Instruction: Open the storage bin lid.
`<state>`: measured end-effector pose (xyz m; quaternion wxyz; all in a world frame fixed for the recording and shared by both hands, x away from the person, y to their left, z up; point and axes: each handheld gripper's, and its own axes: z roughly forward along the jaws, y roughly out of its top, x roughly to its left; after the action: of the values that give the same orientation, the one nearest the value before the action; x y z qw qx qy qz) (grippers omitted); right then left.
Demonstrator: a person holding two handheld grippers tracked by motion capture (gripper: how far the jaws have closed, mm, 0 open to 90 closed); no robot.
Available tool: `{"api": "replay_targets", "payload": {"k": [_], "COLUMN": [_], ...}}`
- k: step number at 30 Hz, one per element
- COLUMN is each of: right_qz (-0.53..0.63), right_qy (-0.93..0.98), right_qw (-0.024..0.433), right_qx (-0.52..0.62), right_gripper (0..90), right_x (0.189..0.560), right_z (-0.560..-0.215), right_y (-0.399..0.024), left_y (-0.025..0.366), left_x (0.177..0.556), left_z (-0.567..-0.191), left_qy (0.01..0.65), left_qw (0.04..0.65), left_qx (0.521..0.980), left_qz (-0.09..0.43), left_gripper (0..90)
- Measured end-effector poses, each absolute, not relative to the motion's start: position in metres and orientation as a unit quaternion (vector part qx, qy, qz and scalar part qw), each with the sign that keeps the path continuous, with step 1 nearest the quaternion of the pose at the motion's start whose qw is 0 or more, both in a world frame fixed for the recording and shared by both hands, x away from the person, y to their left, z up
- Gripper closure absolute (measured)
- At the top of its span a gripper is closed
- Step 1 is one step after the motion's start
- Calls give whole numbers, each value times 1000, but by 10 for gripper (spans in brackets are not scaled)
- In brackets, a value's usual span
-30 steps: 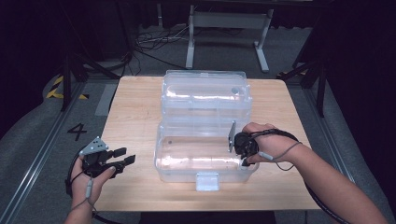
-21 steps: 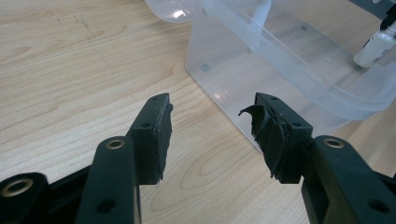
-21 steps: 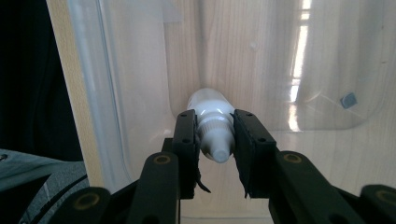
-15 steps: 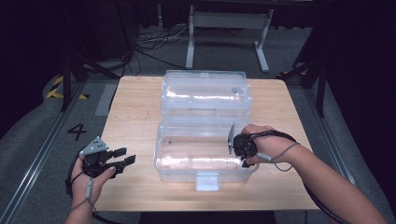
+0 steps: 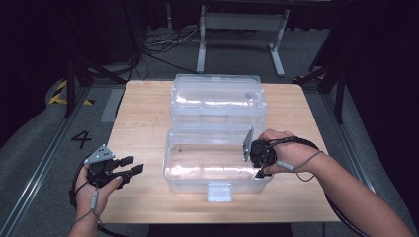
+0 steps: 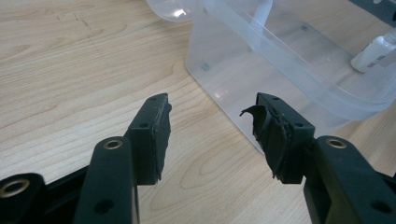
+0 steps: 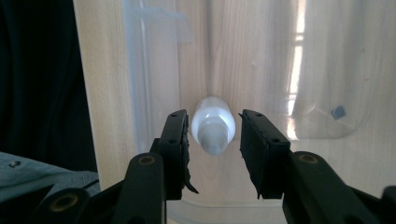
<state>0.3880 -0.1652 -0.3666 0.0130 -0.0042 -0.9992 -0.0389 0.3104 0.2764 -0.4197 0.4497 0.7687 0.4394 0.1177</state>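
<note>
Standing between right gripper (image 7: pixel 212 140) fingers: white bottle (image 7: pixel 213 127).

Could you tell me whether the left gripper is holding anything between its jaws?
No, in its own view the left gripper has open jaws with just the bare wooden table between them.

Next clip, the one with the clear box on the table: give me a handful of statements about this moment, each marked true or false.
1. The clear plastic box stands open, its lid folded back. True.
2. A small white bottle sits between the jaws of the right gripper. True; those jaws have just been opening, and the pads stand clear of the bottle.
3. The left gripper holds the bottle. False; its jaws are open with nothing between them, over the wooden table left of the box.
4. The right gripper is outside the box. False; it reaches into the box at its right end.
</note>
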Motion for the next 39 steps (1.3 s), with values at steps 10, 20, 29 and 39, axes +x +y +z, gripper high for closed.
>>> {"api": "replay_targets", "payload": {"k": [10,20,29,39], "right_qz": [-73,-83,-67,-57], "right_qy": [-997,-996,-997,-998], "right_qw": [9,18,29,20], "right_qx": [11,11,2,9], "right_gripper": [628,621,661,763], "right_x": [371,359,355,353], "right_z": [-347,-347,-377,-393], "right_y": [-157,-152,-148,-143], "left_y": [274,270,266,259], "left_x": [313,317,325,334], "left_z": [-418,-417,-410,-398], "left_qy": [437,426,405,389], "left_qw": [451,460,484,488], "left_qx": [769,770,765,771], "left_qz": [117,121,127,126], "left_gripper": [457,442,459,467]}}
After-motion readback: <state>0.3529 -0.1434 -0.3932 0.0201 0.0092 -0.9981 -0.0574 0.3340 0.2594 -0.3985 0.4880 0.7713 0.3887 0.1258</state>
